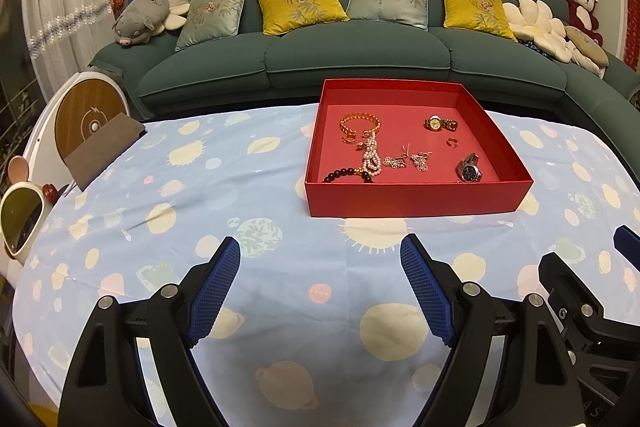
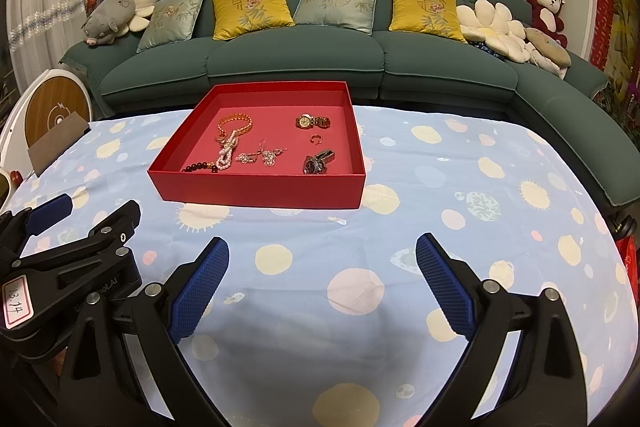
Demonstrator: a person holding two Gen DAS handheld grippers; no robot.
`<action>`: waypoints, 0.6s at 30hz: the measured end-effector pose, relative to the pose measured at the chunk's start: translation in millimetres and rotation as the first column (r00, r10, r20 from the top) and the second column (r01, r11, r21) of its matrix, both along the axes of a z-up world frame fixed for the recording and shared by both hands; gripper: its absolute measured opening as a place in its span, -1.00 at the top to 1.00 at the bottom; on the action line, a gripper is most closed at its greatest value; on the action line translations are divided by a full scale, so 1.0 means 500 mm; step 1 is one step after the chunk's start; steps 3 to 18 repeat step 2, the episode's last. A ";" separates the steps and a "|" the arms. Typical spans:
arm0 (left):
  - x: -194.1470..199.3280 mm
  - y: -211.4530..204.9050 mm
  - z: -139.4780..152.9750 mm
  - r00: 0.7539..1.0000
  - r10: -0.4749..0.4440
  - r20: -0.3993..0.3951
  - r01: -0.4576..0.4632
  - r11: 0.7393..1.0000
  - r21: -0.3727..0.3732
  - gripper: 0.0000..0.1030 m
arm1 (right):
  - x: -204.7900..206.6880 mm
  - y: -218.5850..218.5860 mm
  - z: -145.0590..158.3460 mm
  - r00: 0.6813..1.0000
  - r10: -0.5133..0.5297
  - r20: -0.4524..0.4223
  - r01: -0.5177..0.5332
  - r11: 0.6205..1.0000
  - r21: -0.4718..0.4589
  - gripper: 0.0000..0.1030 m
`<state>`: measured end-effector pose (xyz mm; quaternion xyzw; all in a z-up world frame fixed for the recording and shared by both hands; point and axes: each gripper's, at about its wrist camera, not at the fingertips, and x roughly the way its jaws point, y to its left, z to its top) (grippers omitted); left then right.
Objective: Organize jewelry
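The bench (image 1: 120,227), draped in a dotted blue cloth, is spread beneath both claws, and nothing of the jewelry is seen on the cloth itself. Ahead of the left claw (image 1: 320,287) and a little to its right, a red box (image 1: 416,197) is set; from the right claw (image 2: 322,287) it lies ahead and to the left. Thus the box is placed between the two, within reach of either.

All the jewelry is gathered on the box floor. A gold bracelet (image 1: 359,123) is laid at the far left, with a pearl strand (image 1: 372,157) trailing from it toward the claws and touching a dark bead bracelet (image 1: 347,174) by the near wall. A gold watch (image 1: 440,123) sits at the far right, a dark watch (image 1: 468,169) nearer, a ring (image 1: 452,142) between them. Two earrings (image 1: 408,159) lie mid-floor.

The left pieces overlap, while the right ones lie apart. This may be judged either as a tangle awaiting sorting or as a finished gathering into the box.

Both claws are spread wide and grasp nothing; they hover low over the cloth, side by side, short of the box.
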<state>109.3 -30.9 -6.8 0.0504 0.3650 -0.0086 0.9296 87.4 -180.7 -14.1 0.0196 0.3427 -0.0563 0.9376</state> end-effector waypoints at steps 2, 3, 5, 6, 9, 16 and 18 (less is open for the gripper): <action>0.000 -0.001 0.000 1.000 -0.001 0.000 0.001 1.000 0.001 -0.54 | 0.003 -0.002 0.001 1.000 -0.003 0.000 0.003 1.000 -0.001 -0.81; 0.000 -0.001 0.000 1.000 -0.001 0.000 0.001 1.000 0.001 -0.54 | 0.003 -0.002 0.001 1.000 -0.003 0.000 0.003 1.000 -0.001 -0.81; 0.000 -0.001 0.000 1.000 -0.001 0.000 0.001 1.000 0.001 -0.54 | 0.003 -0.002 0.001 1.000 -0.003 0.000 0.003 1.000 -0.001 -0.81; 0.000 -0.001 0.000 1.000 -0.001 0.000 0.001 1.000 0.001 -0.54 | 0.003 -0.002 0.001 1.000 -0.003 0.000 0.003 1.000 -0.001 -0.81; 0.000 -0.001 0.000 1.000 -0.001 0.000 0.001 1.000 0.001 -0.54 | 0.003 -0.002 0.001 1.000 -0.003 0.000 0.003 1.000 -0.001 -0.81; 0.000 -0.001 0.000 1.000 -0.001 0.000 0.001 1.000 0.001 -0.54 | 0.003 -0.002 0.001 1.000 -0.003 0.000 0.003 1.000 -0.001 -0.81; 0.000 -0.001 0.000 1.000 -0.001 0.000 0.001 1.000 0.001 -0.54 | 0.003 -0.002 0.001 1.000 -0.003 0.000 0.003 1.000 -0.001 -0.81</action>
